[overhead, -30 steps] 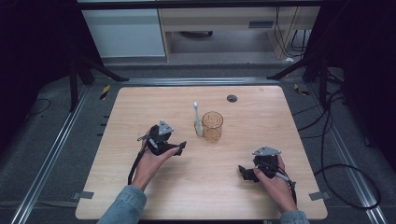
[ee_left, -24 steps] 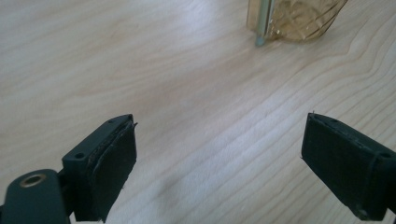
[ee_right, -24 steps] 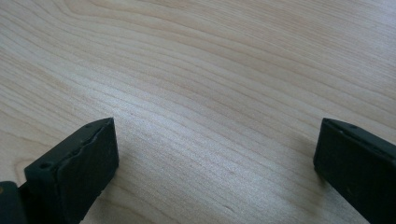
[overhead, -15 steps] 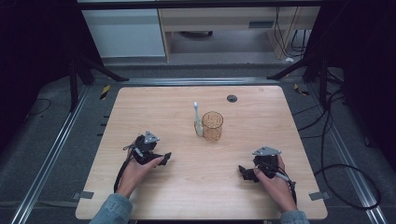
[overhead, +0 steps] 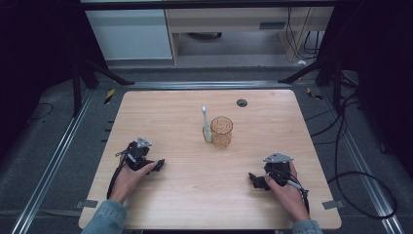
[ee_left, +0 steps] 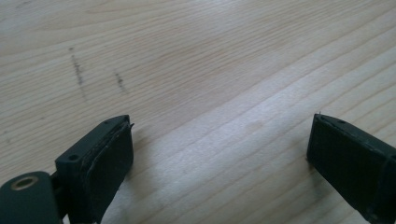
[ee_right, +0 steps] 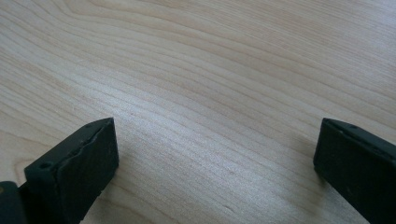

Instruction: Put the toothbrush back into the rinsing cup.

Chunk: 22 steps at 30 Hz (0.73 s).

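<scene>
An amber see-through cup [overhead: 221, 131] stands upright near the middle of the wooden table [overhead: 160, 112]. A pale toothbrush [overhead: 206, 124] stands against the cup's left side, head up. My left gripper [overhead: 157, 165] rests low on the table at the front left, well apart from the cup. In the left gripper view its jaws are spread wide, the left gripper [ee_left: 219, 154] holding nothing over bare wood. My right gripper [overhead: 254, 179] rests at the front right. In the right gripper view the right gripper [ee_right: 217, 158] is open and holds nothing.
A small dark round grommet [overhead: 241, 102] sits in the table near its far edge. Metal rails run along both sides of the table, and cables lie on the floor at the right. A white cabinet stands beyond the far edge.
My left gripper has drawn back from near the cup toward the front left of the table and come to rest there. The right gripper, cup and toothbrush have stayed put.
</scene>
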### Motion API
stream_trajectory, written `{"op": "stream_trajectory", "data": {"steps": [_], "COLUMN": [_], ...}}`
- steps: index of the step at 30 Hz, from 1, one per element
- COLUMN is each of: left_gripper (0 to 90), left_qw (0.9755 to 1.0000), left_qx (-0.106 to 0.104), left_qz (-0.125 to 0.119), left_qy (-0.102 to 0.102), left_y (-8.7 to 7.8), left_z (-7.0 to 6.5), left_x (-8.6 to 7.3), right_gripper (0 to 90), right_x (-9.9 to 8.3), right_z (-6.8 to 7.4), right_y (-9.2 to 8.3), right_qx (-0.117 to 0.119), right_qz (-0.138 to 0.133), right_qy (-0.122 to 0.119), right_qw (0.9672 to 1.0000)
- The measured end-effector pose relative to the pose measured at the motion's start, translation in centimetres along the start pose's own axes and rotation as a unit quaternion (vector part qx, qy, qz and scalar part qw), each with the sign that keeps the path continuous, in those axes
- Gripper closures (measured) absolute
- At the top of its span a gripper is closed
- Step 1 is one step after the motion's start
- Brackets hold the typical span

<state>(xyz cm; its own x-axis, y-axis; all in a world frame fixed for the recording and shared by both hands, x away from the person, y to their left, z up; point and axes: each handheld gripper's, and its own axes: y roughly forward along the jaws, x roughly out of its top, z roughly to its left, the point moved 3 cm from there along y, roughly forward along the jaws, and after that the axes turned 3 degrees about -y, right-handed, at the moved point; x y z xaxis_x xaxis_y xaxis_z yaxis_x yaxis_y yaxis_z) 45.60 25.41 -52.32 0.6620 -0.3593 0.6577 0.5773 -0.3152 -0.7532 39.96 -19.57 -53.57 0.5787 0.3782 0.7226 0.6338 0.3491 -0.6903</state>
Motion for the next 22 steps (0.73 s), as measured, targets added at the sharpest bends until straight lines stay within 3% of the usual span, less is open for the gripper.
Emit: {"op": "stream_trajectory", "data": {"steps": [8, 14, 22], "left_gripper": [4.1, 1.3, 0.1], "left_qw": [0.9999, 0.9991, 0.9992], "left_qx": [-0.006, -0.013, -0.010], "left_qz": [-0.015, -0.039, -0.038], "left_qy": [-0.001, 0.007, 0.002], "left_y": [0.3, 0.6, 0.7], "left_z": [0.4, 1.1, 1.4], "left_x": [-0.1, -0.3, -0.3], "right_gripper": [0.3, 0.3, 0.3], "right_x": [0.0, 0.0, 0.0], "right_z": [0.0, 0.0, 0.0], "right_y": [0.0, 0.0, 0.0], "right_qx": [0.000, 0.000, 0.000], "right_qz": [0.000, 0.000, 0.000], "right_qy": [0.000, 0.000, 0.000], "right_qw": [1.0000, 1.0000, 1.0000]}}
